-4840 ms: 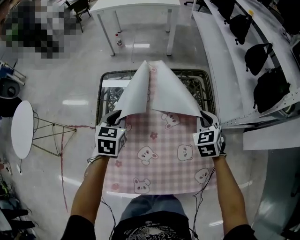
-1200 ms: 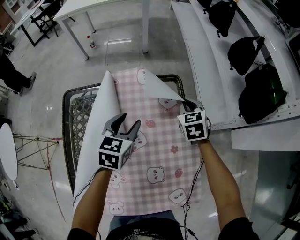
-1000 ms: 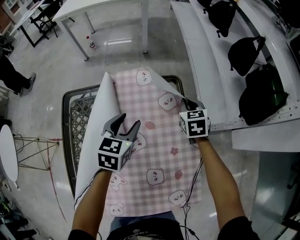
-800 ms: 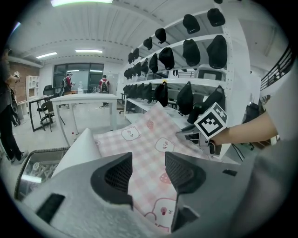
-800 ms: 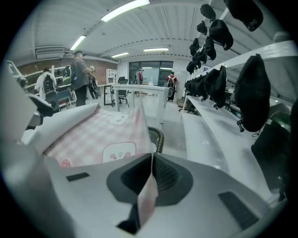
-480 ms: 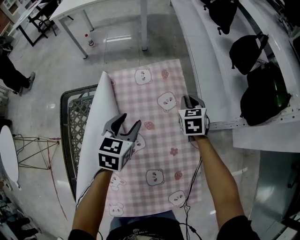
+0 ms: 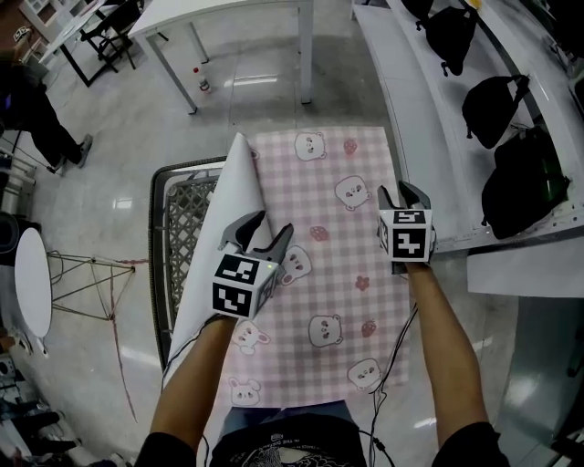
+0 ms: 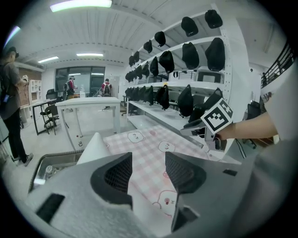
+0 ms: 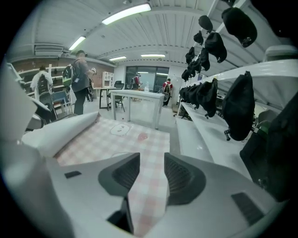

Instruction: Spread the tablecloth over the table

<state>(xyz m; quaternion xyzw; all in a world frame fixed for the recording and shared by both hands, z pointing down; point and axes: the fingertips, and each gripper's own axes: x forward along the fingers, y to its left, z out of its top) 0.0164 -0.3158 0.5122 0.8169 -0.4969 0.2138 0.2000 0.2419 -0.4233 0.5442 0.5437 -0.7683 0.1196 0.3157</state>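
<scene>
The pink checked tablecloth (image 7: 338, 237) with small animal prints lies across the wire-mesh table (image 7: 182, 219). Its right half lies flat. Its left edge is folded over as a flap (image 7: 228, 214) that shows the white underside. My left gripper (image 7: 265, 228) hovers open over the cloth just right of that flap, with nothing between its jaws. My right gripper (image 7: 402, 193) is above the cloth's right edge; its jaws are opening and nothing is pressed between them. In the left gripper view (image 8: 148, 174) the cloth (image 8: 149, 144) lies below. In the right gripper view (image 9: 151, 174) the cloth (image 9: 121, 139) stretches ahead.
White shelves with black bags (image 7: 525, 182) run close along the right side. A white table (image 7: 228, 18) stands behind, with a bottle (image 7: 206, 84) on the floor near it. A round white stool (image 7: 32, 283) and a wire frame (image 7: 91, 274) are at the left. A person (image 7: 36, 109) stands far left.
The right gripper drew the folded right corner out flat, then opened, let the cloth go and rose slightly. The left gripper stayed open above the cloth.
</scene>
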